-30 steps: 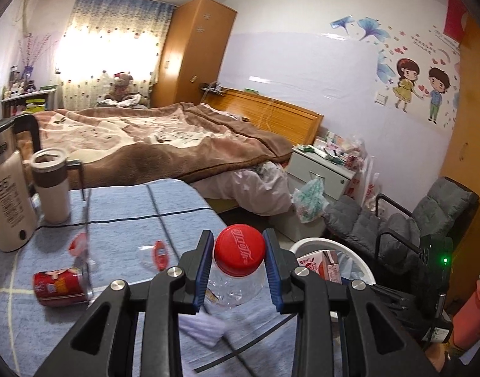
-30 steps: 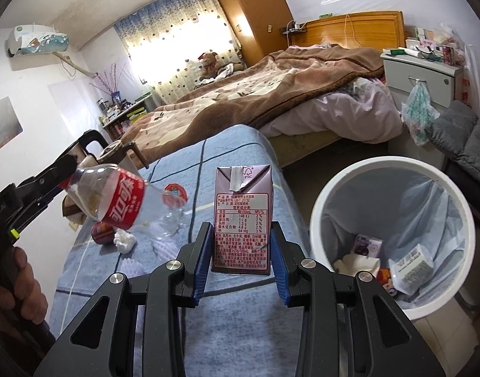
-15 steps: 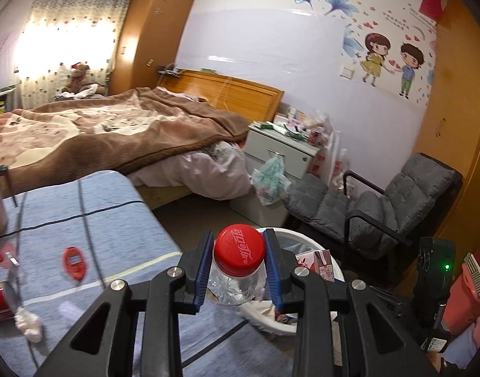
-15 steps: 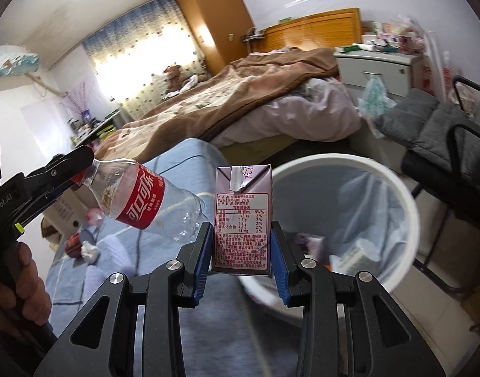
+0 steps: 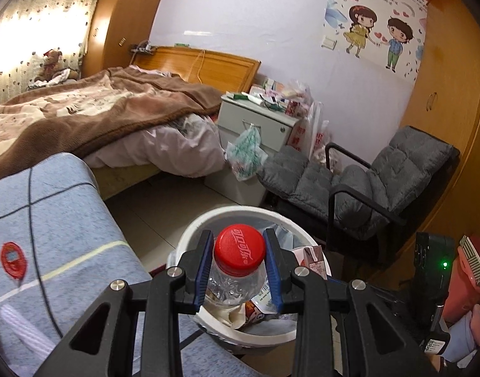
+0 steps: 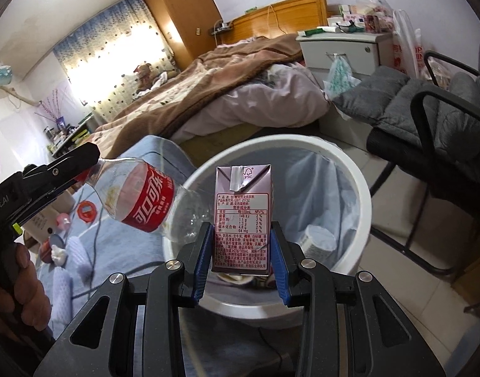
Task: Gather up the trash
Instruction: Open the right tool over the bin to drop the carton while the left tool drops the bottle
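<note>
My left gripper is shut on the red cap of an empty clear cola bottle, holding it over the white trash bin. In the right wrist view the bottle hangs tilted from the left gripper, its base over the bin's left rim. My right gripper is shut on a purple drink carton, held upright above the bin, which has a liner and some trash inside.
A table with a blue-grey cloth lies left of the bin, with small trash bits on it. A grey armchair stands right of the bin. A bed and a white nightstand are behind.
Both grippers have moved right from over the table to above the bin, still carrying the bottle and the carton.
</note>
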